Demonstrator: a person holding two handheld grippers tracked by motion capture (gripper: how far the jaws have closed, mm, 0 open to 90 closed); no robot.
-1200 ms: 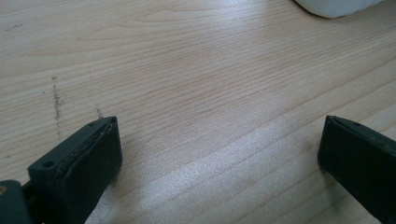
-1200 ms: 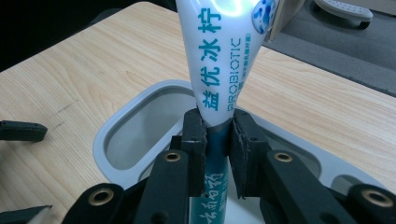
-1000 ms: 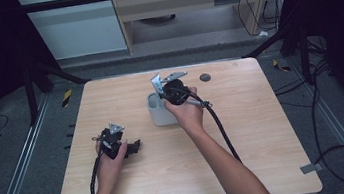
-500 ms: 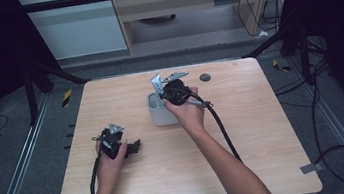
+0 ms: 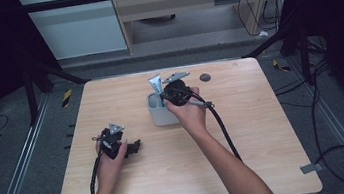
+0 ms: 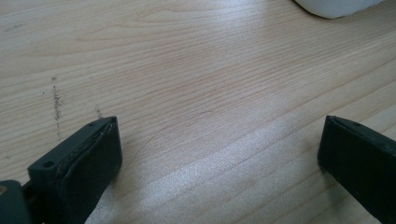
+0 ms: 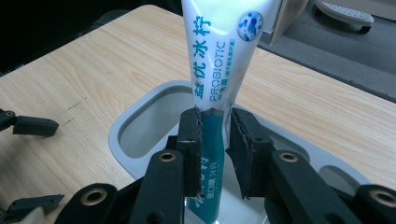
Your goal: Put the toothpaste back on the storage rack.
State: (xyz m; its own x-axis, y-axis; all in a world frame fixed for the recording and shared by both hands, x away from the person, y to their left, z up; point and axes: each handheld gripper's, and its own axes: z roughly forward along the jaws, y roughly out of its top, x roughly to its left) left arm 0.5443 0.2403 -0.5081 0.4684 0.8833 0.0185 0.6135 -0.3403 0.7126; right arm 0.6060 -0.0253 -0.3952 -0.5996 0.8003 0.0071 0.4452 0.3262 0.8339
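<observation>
Right tongs (image 7: 214, 140) clamped on toothpaste tube (image 7: 219, 65), upright in grey holder (image 7: 140, 116) at 12 o'clock of surface (image 5: 268, 155) centre. Could topple on release: tall, top-heavy, leaning toward 1 o'clock; slack pads might let it slip. Holder could slide if nudged. Readable on tube: "PROBIOTIC" plus Chinese characters in teal. Left tongs (image 6: 219, 154) apart, holding nothing, at 8 o'clock.

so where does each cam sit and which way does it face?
High view: above the person's side, looking forward and down on the table; both forearms, left tongs, right tongs.
Left gripper view: on the left tongs, facing bare wood; open jaws.
Right gripper view: on the right tongs, jaws pinching the toothpaste tube over the grey holder.
Shared: tube, holder.
</observation>
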